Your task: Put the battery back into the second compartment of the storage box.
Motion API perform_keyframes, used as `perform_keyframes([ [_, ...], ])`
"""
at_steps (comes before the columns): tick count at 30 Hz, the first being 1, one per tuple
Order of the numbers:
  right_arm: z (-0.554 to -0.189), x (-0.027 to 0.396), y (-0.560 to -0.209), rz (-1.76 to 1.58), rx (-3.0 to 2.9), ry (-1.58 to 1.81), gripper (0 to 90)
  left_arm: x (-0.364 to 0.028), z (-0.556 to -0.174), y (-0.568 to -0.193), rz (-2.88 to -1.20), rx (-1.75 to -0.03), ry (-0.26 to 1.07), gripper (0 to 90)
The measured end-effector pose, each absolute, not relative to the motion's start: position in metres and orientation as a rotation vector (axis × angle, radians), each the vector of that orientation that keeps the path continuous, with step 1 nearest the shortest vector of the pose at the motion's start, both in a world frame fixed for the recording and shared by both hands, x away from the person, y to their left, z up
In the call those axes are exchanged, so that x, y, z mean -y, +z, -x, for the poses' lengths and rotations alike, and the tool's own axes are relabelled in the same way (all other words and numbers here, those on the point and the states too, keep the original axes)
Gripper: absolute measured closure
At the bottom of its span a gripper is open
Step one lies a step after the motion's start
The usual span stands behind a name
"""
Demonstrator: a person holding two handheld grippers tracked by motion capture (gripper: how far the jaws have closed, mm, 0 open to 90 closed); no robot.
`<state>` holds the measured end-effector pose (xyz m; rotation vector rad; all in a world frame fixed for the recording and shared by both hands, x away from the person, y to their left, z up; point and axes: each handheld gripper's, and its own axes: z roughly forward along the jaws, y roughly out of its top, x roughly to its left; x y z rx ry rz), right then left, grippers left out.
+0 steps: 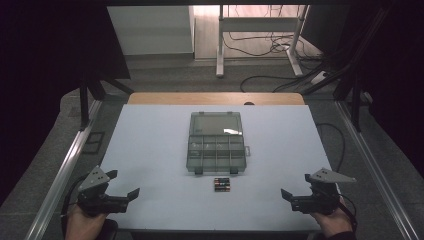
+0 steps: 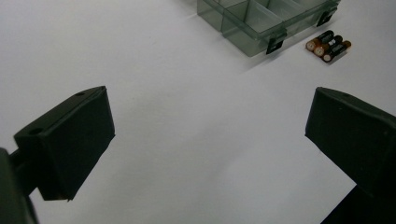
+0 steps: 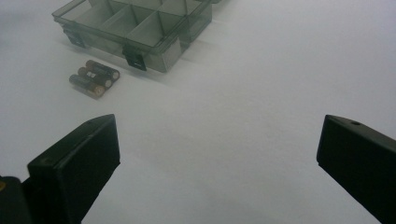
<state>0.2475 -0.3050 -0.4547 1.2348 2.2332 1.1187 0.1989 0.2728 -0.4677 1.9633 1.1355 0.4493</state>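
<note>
A smoky clear compartment box (image 1: 216, 142) lies in the middle of the white table (image 1: 150, 150), its lid folded open toward the far side. Just in front of it lie three black-and-copper batteries (image 1: 222, 185) side by side. My left gripper (image 1: 124, 183) rests at the near left corner, open and empty. My right gripper (image 1: 296, 185) rests at the near right corner, also open and empty. The left gripper view has the box (image 2: 261, 18) and batteries (image 2: 328, 45) far off beyond its open gripper (image 2: 208, 112). In the right gripper view the box (image 3: 135, 23) and batteries (image 3: 93, 77) lie beyond its gripper (image 3: 219, 135).
A wooden strip (image 1: 215, 98) edges the table's far side. Metal rails (image 1: 65, 165) run along both sides of the table. Cables (image 1: 280, 47) and a white table frame (image 1: 220, 40) stand on the floor beyond. Dark curtains hang at left and right.
</note>
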Motion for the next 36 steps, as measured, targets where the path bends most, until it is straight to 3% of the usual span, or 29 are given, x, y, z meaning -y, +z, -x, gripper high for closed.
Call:
perform_keyframes([
  [36,-0.250,0.290,-0.455,-1.159,-2.311,1.091,0.0,-0.269,-0.200,-0.467,-1.988,-1.096,0.416,0.0],
])
